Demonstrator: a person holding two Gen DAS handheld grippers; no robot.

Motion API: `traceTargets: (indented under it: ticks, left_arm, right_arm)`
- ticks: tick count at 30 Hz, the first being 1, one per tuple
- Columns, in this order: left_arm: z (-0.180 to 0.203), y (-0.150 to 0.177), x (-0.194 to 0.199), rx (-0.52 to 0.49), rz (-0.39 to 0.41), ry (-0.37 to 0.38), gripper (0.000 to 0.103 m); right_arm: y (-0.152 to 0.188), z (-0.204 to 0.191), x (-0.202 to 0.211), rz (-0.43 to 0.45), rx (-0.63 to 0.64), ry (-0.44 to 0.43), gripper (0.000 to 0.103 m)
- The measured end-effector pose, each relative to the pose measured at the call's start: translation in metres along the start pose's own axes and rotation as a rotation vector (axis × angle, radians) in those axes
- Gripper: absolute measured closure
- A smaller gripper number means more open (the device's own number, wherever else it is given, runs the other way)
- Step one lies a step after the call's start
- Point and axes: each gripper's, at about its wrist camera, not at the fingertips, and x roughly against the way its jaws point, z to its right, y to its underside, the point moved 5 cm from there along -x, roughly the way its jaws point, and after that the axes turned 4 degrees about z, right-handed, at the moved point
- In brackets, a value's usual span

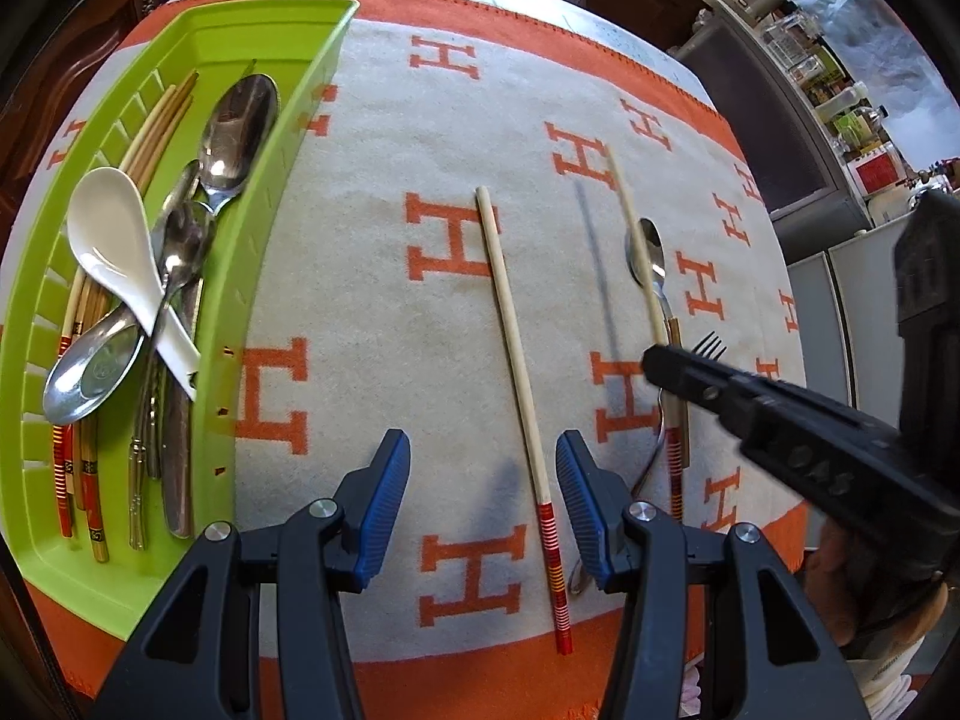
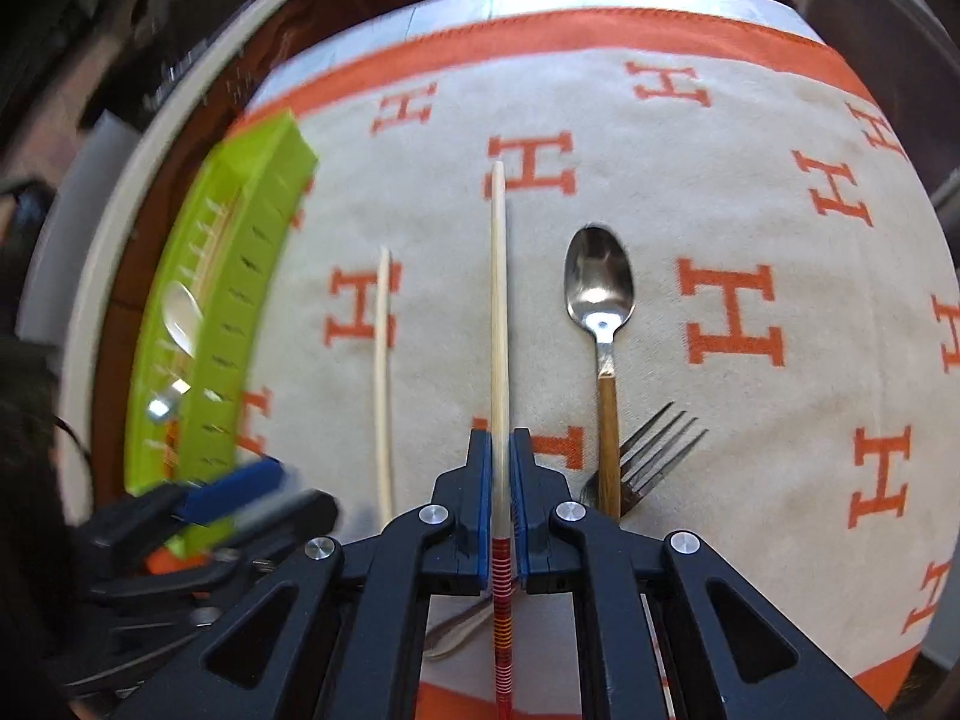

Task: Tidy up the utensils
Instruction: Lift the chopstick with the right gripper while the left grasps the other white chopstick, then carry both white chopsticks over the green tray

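My right gripper point(image 2: 500, 438) is shut on a pale chopstick point(image 2: 498, 300) near its red striped end. In the left wrist view that chopstick point(image 1: 623, 195) hangs above the cloth and casts a shadow, with the right gripper point(image 1: 651, 357) reaching in from the right. A second chopstick point(image 1: 510, 324) lies flat on the cloth. Its red end sits between the spread blue pads of my open left gripper point(image 1: 483, 444), closer to the right pad. The green tray point(image 1: 264, 192) at the left holds several spoons and chopsticks, among them a white ceramic spoon point(image 1: 111, 240).
A wooden-handled metal spoon point(image 2: 600, 282) and a fork point(image 2: 657, 450) lie on the cloth right of the held chopstick. The cloth point(image 1: 372, 138) is beige with orange letters and an orange border. Shelves and cabinets stand beyond the table's right edge.
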Motion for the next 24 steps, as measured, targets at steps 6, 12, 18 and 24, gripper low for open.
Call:
traceTargets:
  ticks: [6, 12, 18, 24]
  left_arm:
    - [0.017, 0.005, -0.022, -0.028, -0.118, -0.090, 0.054]
    - [0.033, 0.001, -0.034, -0.054, -0.145, -0.215, 0.054]
    - [0.052, -0.001, -0.039, -0.101, -0.100, -0.311, 0.072]
    - [0.042, -0.007, -0.031, -0.007, -0.071, -0.194, 0.100]
  right_arm:
    - [-0.004, 0.014, 0.035, 0.068, -0.050, -0.051, 0.097]
    - [0.002, 0.029, 0.055, 0.102, -0.079, -0.090, 0.097]
    - [0.011, 0.043, 0.054, 0.106, -0.112, -0.114, 0.097]
    - [0.017, 0.058, 0.052, 0.099, -0.153, -0.160, 0.097]
